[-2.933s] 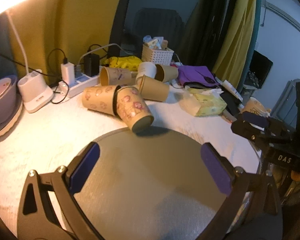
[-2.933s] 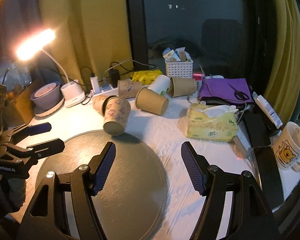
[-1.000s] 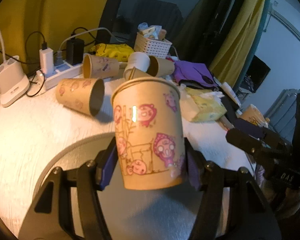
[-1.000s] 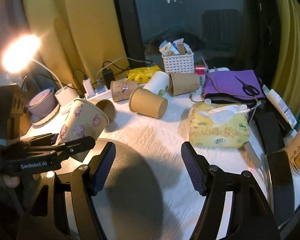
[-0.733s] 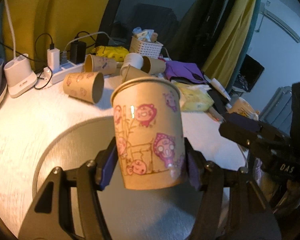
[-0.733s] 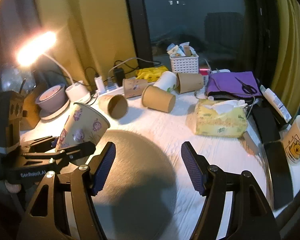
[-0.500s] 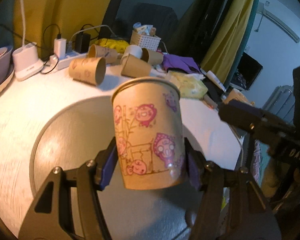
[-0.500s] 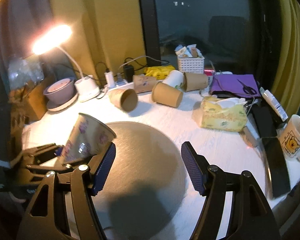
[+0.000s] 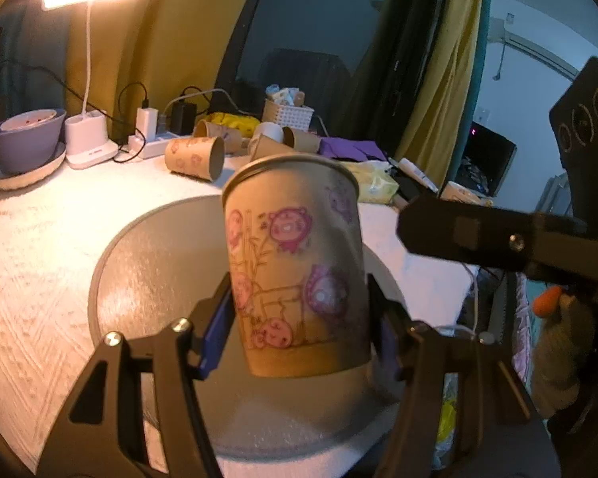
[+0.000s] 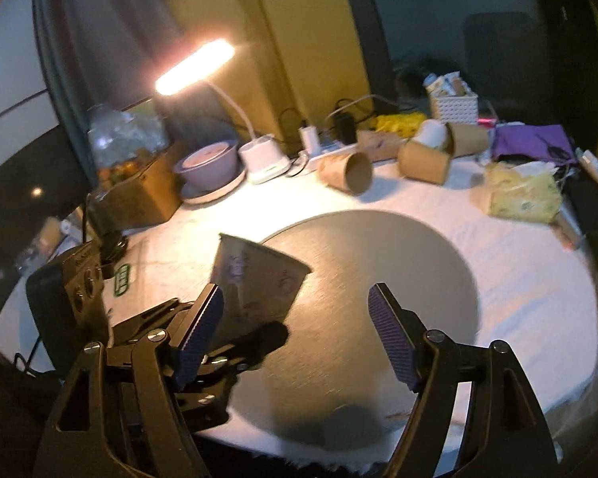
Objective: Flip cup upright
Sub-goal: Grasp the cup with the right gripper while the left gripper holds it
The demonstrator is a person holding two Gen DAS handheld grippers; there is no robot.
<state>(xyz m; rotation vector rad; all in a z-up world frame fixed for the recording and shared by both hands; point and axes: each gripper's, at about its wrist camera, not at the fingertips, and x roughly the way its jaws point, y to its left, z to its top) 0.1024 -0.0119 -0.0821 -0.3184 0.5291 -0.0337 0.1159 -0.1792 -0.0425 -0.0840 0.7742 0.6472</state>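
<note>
Left gripper (image 9: 299, 318) pinches the cup (image 9: 297, 267) by its lower sides, rim up and tilted slightly, above the grey mat (image 9: 155, 263). From the right wrist view the cup (image 10: 255, 279) leans over the mat's left edge, clamped in the left gripper (image 10: 235, 338). Right gripper (image 10: 295, 334) is spread wide with nothing between its fingers, hovering above the mat (image 10: 378, 259). Other cups (image 10: 347, 177) lie on their sides behind the mat, near the lamp (image 10: 263, 161) and tissue pack (image 10: 522, 193).

Black-framed tool (image 10: 295, 340), ribbed blue pads (image 10: 390, 338)
</note>
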